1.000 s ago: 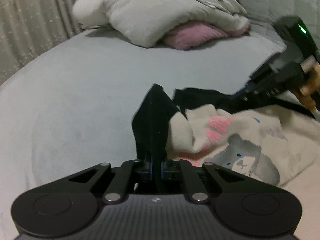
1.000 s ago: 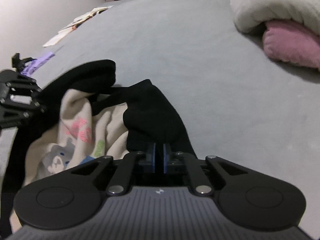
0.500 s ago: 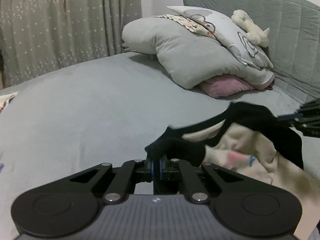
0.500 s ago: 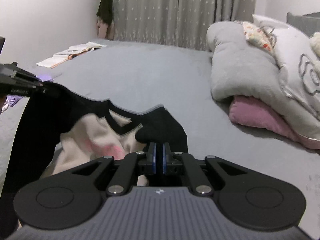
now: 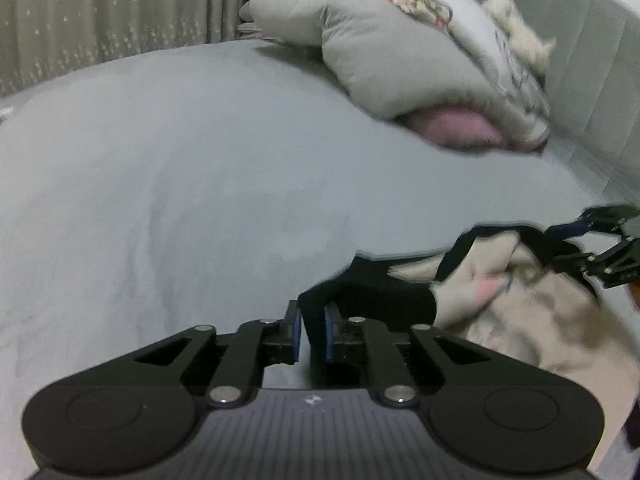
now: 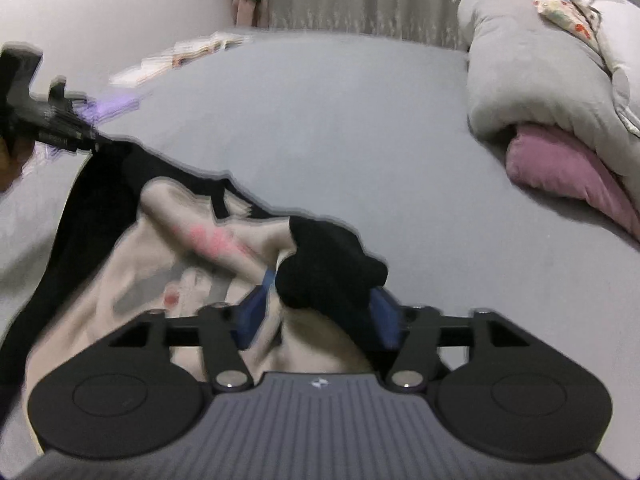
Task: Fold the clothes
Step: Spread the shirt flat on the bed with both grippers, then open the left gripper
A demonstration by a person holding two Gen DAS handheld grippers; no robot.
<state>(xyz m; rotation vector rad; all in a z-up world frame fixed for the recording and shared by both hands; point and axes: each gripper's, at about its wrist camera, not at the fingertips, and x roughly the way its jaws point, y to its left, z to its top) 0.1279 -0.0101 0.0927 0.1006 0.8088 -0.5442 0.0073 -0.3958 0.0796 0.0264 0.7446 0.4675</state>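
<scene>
A cream garment with black trim and pink print [image 5: 532,312] [image 6: 208,256] hangs between my two grippers above the grey bed [image 5: 200,184]. My left gripper [image 5: 311,332] has its jaws slightly parted, with black fabric [image 5: 372,296] just between and beyond the pads. My right gripper [image 6: 316,312] stands open, its blue pads [image 6: 250,312] wide apart, with a bunched black corner [image 6: 328,268] lying loose between them. The right gripper also shows in the left wrist view [image 5: 600,248], and the left gripper in the right wrist view [image 6: 52,120].
A pile of grey bedding [image 6: 532,76] over a pink pillow [image 6: 568,168] lies at the head of the bed. Papers [image 6: 180,56] lie at the far left edge. Curtains [image 5: 100,12] hang behind. A grey headboard [image 5: 592,60] stands at right.
Both grippers lifted the garment off the bed and spread it. The right gripper's jaws have now opened wide; the left jaws have parted slightly.
</scene>
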